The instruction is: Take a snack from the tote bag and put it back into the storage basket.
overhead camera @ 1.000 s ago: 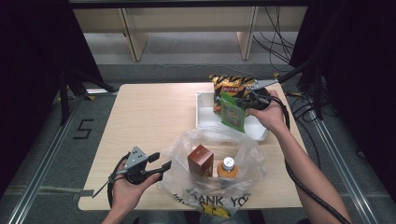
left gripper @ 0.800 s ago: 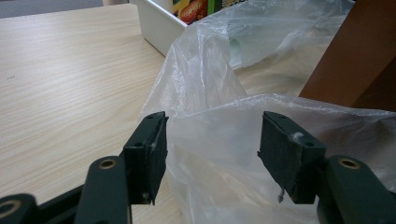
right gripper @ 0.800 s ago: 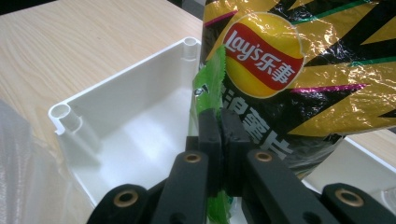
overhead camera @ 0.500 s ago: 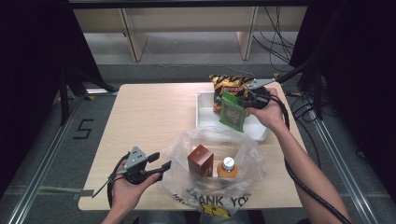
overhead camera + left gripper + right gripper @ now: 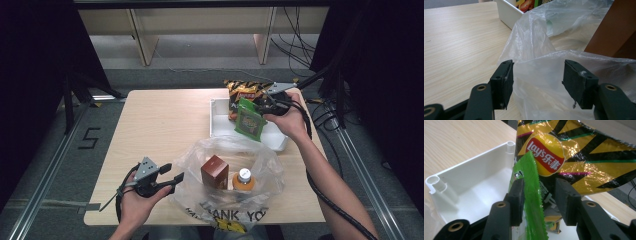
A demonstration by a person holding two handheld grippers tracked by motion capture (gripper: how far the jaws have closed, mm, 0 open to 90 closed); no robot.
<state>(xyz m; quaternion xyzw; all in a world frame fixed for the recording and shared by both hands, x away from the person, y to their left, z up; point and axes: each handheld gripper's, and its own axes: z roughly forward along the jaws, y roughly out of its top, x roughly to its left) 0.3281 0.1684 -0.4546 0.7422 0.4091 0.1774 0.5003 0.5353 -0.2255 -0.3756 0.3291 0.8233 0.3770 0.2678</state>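
**Green packet at the bin, bag at the near edge**

While I hold both hands steady, the high view lists: right gripper (image 5: pixel 261 106) over the white bin (image 5: pixel 218 120) near the desk's far right corner, green packet (image 5: pixel 249 120) hanging at its tip; chip bag (image 5: pixel 240 90) standing in the bin; plastic bag (image 5: pixel 227 172) at the near edge, with brown box (image 5: pixel 215 171) and bottle (image 5: pixel 243 179) inside; left gripper (image 5: pixel 172 179) at the bag's left side.

Left gripper view: jaws apart, bag film between them, unpinched.

Right gripper view: jaws have just been opening; the packet stands between them, leaning on the left pad, clear of the right one.
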